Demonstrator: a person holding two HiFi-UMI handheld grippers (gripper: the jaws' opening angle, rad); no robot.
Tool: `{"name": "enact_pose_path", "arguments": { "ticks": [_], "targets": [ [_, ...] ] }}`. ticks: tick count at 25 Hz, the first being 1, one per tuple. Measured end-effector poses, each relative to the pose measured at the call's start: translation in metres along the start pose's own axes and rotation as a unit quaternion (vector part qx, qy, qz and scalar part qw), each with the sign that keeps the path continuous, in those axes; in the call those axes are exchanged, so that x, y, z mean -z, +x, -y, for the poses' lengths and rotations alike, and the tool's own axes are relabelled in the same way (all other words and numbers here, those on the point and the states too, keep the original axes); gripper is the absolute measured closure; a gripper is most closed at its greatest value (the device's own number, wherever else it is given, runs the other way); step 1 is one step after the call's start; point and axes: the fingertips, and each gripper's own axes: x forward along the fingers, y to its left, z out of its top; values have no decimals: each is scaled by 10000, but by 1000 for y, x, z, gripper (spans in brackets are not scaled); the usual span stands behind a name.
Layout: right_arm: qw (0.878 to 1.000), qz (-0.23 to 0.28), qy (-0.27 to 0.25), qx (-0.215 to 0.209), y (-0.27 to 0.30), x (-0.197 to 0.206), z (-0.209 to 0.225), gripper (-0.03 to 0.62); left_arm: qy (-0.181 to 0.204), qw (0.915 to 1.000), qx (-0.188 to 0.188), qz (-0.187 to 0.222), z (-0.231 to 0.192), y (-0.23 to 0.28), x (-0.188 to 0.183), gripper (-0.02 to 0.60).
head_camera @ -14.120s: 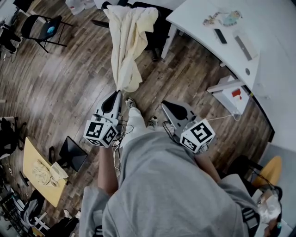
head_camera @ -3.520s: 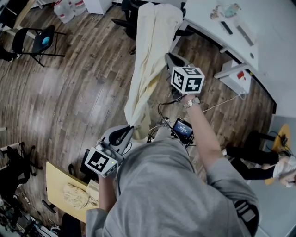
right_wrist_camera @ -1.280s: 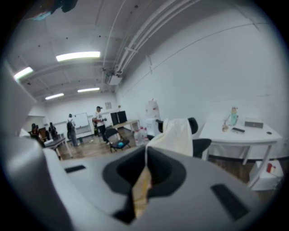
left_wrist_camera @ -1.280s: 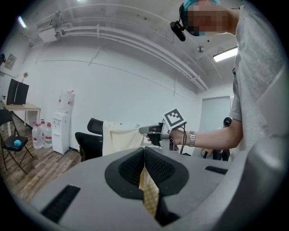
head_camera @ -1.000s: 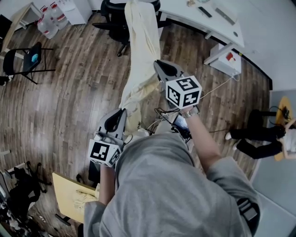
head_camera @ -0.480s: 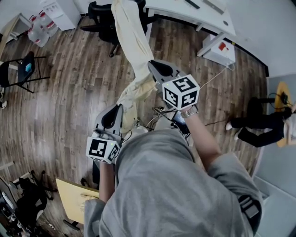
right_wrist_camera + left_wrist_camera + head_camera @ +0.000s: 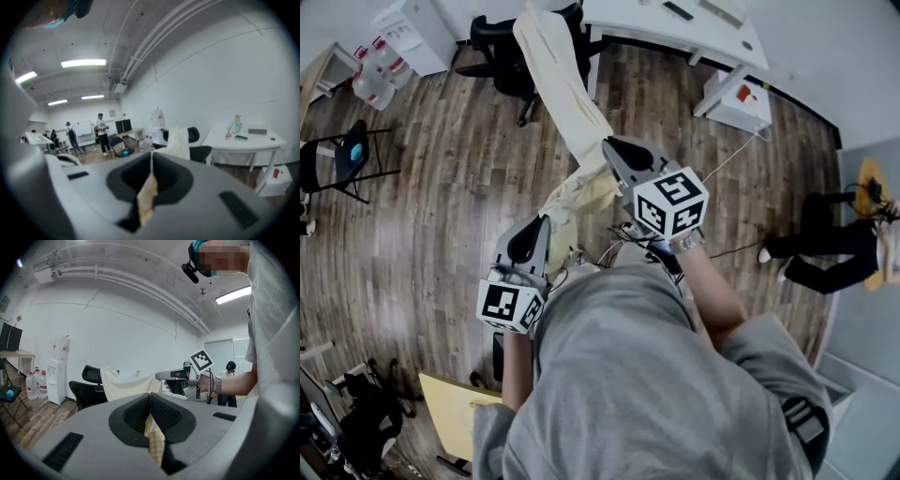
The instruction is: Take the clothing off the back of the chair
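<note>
A long cream garment [image 7: 567, 98] stretches from the back of a black office chair [image 7: 502, 61] at the top of the head view down to both grippers. My right gripper [image 7: 607, 143] is shut on a mid part of the cloth; my left gripper [image 7: 542, 221] is shut on its lower end, where the cloth bunches. In the left gripper view the cream cloth [image 7: 155, 439] sits pinched in the left gripper [image 7: 150, 394], with the garment's far end [image 7: 123, 385] still draped over the chair [image 7: 86, 385]. The right gripper view shows cloth [image 7: 146, 197] clamped in the right gripper [image 7: 151, 153].
A white desk [image 7: 675, 23] stands beside the chair, with a white box [image 7: 739, 94] under it. A black folding chair [image 7: 337, 159] and water bottles [image 7: 370, 80] are at the left, a yellow table [image 7: 455, 412] behind me. A seated person [image 7: 820, 248] is at the right.
The chair has slid further up and left in the head view, and the garment is drawn out longer. The right gripper has come slightly nearer with the cloth; the left has stayed put.
</note>
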Motion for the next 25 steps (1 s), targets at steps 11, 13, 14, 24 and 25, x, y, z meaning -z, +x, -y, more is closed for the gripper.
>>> {"name": "enact_pose_path", "arguments": {
  "ticks": [11, 13, 14, 24, 25],
  "targets": [
    [9999, -62, 121, -21, -9, 12, -7, 556, 12, 10000, 48, 2, -2, 6, -3, 545],
    [9998, -114, 135, -36, -10, 17, -9, 556, 5, 10000, 40, 5, -3, 6, -3, 545],
    [9998, -146, 140, -44, -11, 20, -10, 556, 12, 10000, 41, 14, -3, 6, -3, 545],
    [9994, -318, 77, -148, -16, 36, -23, 556, -31, 9999, -106, 59, -9, 0, -1, 545],
    [9994, -314, 69, -155, -16, 35, -23, 556, -30, 9999, -131, 75, -10, 0, -2, 545]
  ]
}}
